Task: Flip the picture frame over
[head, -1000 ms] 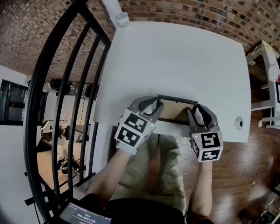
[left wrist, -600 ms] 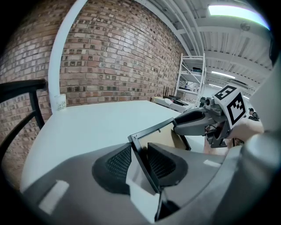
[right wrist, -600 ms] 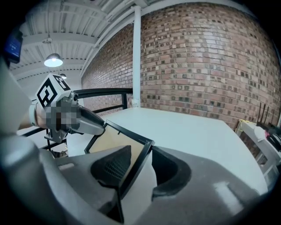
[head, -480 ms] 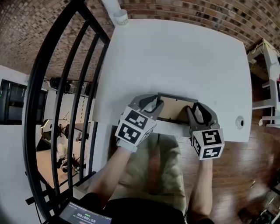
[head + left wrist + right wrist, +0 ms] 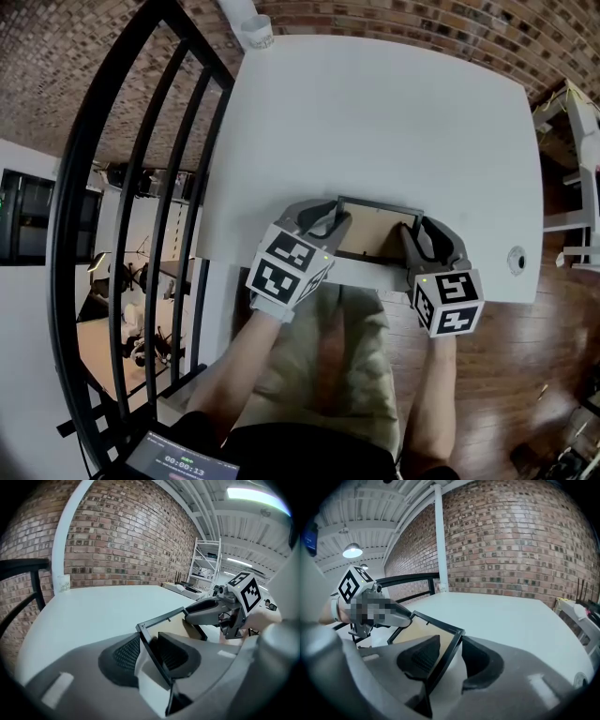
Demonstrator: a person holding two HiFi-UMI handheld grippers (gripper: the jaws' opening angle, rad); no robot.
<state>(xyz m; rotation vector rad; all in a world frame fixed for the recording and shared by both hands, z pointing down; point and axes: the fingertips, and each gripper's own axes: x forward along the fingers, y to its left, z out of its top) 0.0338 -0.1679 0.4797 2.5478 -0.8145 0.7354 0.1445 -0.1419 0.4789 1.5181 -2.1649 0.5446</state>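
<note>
The picture frame (image 5: 375,234), black-edged with a brown backing showing, is at the near edge of the white table (image 5: 375,122), its far edge tilted up. My left gripper (image 5: 328,220) straddles the frame's left side. Its jaws are opening, and the black edge (image 5: 164,617) runs between the pads with a white gap beside the left pad. My right gripper (image 5: 424,232) is shut on the frame's right side, and the edge (image 5: 445,651) crosses between its pads. Each gripper shows in the other's view: the right gripper (image 5: 190,616) and the left gripper (image 5: 401,616).
A paper cup (image 5: 258,31) stands at the table's far left corner. Black railing (image 5: 141,187) runs along the left. A white shelf unit (image 5: 572,122) stands at the right, and a small round fitting (image 5: 517,260) sits near the table's right front edge. The person's legs are below the table edge.
Both grippers and the frame stay almost where they were. The left gripper's marker cube has shifted a little and the whole view has drifted slightly.
</note>
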